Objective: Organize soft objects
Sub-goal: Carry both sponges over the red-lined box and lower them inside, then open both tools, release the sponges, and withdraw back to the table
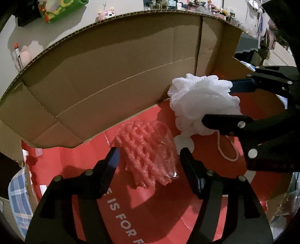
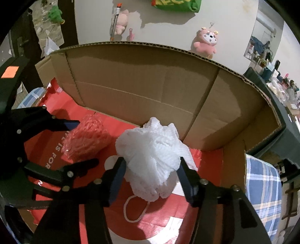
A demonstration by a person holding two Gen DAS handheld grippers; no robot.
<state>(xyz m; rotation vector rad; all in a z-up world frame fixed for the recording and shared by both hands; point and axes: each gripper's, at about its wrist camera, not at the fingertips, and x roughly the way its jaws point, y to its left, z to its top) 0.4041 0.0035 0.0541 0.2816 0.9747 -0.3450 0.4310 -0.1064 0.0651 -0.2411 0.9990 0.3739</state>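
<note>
A pink foam fruit net (image 1: 148,154) lies on the red floor of a cardboard box (image 1: 112,75). My left gripper (image 1: 150,159) is open just above it, fingers on either side, not touching. It also shows in the right wrist view (image 2: 84,138). A white mesh bath pouf (image 2: 151,155) with a white cord loop (image 2: 135,210) is between the fingers of my right gripper (image 2: 151,169), which is closed on it. The pouf (image 1: 202,101) hangs above the box floor on the right in the left wrist view.
The box's tall brown walls (image 2: 150,84) close off the far side and the right. A blue plaid cloth (image 2: 262,191) lies outside to the right. Pink plush toys (image 2: 206,43) and a green bag (image 2: 176,4) hang on the wall behind.
</note>
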